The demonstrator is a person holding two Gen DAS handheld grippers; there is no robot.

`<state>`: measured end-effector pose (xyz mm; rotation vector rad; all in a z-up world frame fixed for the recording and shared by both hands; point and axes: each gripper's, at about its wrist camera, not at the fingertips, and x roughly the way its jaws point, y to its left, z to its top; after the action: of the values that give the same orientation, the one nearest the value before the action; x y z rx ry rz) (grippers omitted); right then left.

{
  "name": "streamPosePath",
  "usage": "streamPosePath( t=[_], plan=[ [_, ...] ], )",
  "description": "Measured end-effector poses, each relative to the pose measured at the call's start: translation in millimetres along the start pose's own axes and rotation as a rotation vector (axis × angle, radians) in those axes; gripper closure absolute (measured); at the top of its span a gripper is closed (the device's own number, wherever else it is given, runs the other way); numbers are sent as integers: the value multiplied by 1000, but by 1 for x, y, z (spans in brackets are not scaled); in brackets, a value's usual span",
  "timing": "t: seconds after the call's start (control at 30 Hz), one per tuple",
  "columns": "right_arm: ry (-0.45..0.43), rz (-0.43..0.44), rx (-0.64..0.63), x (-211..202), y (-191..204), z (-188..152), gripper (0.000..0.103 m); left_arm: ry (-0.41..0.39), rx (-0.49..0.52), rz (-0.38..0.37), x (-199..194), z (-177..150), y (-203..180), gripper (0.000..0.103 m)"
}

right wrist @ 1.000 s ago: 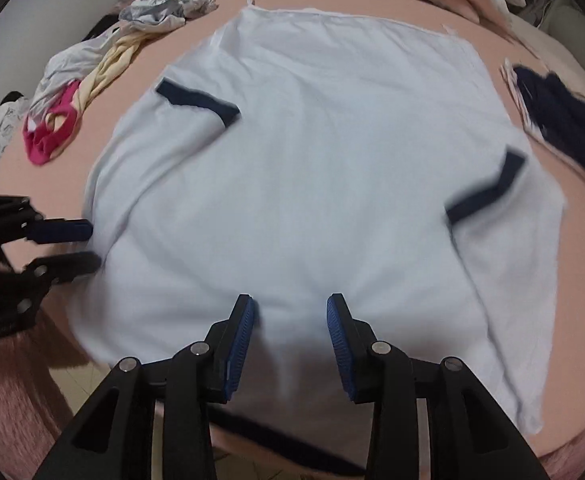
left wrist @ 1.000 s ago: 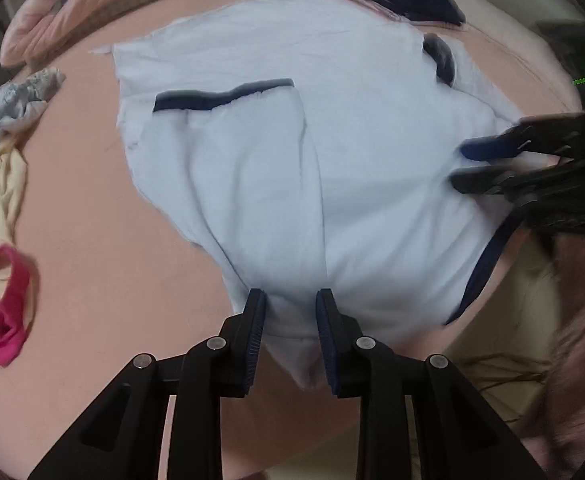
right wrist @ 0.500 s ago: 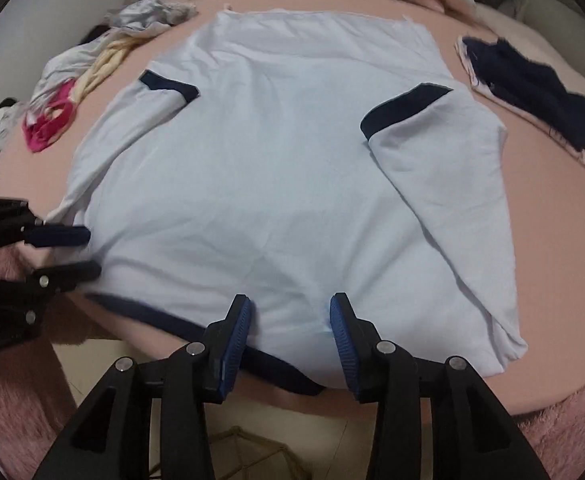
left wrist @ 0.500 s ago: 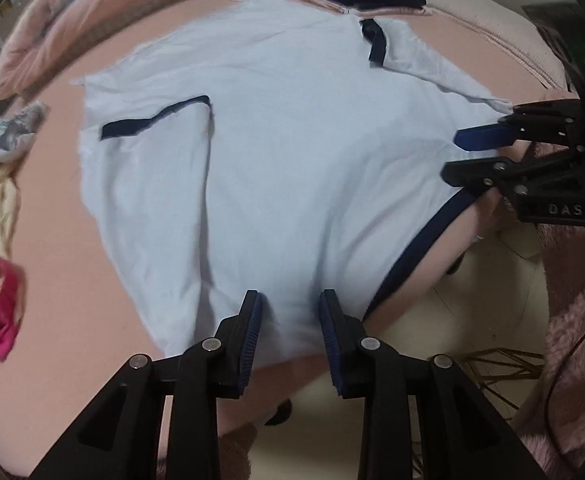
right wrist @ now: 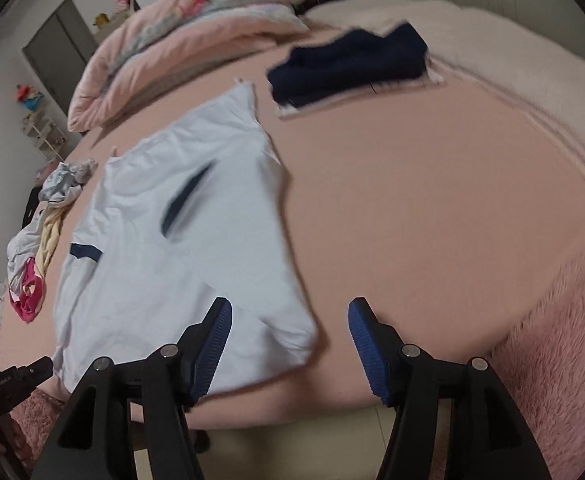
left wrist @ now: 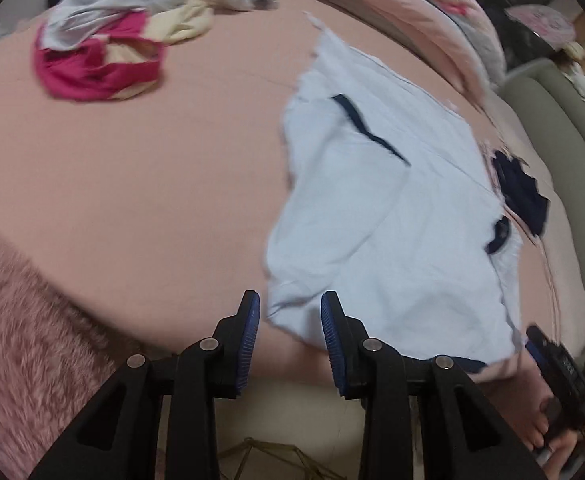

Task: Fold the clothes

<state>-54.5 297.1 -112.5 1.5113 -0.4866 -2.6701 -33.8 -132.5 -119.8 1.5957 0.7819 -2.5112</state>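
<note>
A pale blue t-shirt [left wrist: 388,232] with navy trim lies flat on the pink bed, both sleeves folded in over its body; it also shows in the right wrist view [right wrist: 180,240]. My left gripper [left wrist: 290,338] is open and empty at the bed's near edge, beside the shirt's near left corner. My right gripper [right wrist: 290,344] is wide open and empty at the shirt's near right corner. The right gripper shows at the lower right of the left wrist view [left wrist: 552,364].
A pile of loose clothes [left wrist: 132,32] with a magenta piece lies at the far left. A folded navy garment [right wrist: 348,64] lies beyond the shirt to the right. A rolled pink quilt [right wrist: 180,40] lines the far side. A fuzzy pink blanket [right wrist: 552,344] hangs off the near edge.
Both grippers have pulled back and swung outward, left to the shirt's left corner, right to its right corner. The right jaws have opened wider. Both sleeves now lie folded over the body.
</note>
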Motion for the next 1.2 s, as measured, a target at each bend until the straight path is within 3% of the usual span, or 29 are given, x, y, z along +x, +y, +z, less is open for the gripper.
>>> streamPosePath(
  t=[0.1,0.27,0.4,0.47,0.5,0.6,0.77,0.9,1.0,1.07,1.1,1.2],
  plan=[
    [60,69,20,9,-2,-4,43,0,-47,-41,9,-5,2,71],
    [79,-10,-54,26,15,-1,43,-13,-29,-23,6,-11,-9,67],
    [73,-24,-67,26,16,0,43,23,-147,-85,-4,-28,-1,66],
    [73,-9,-63,23,13,0,57,5,-125,-99,-2,-32,-5,66],
    [74,3,-64,22,13,0,76,-5,-112,-105,-1,-33,-7,66],
    [83,40,-52,20,12,1,82,-22,-119,-143,-1,-30,-9,67],
    [91,64,-2,30,6,6,80,-20,-166,-190,1,-27,-5,67],
    [87,99,12,29,9,6,65,-54,-243,-188,5,-22,2,67],
    [67,106,-38,18,20,2,65,-48,-301,-202,10,-20,8,66],
    [69,45,-76,21,26,-3,65,-46,-289,-195,11,-22,6,66],
    [78,14,-70,26,23,-4,65,-47,-284,-191,11,-22,5,66],
    [60,45,12,27,5,2,65,-58,-291,-185,9,-21,7,66]
  ],
)
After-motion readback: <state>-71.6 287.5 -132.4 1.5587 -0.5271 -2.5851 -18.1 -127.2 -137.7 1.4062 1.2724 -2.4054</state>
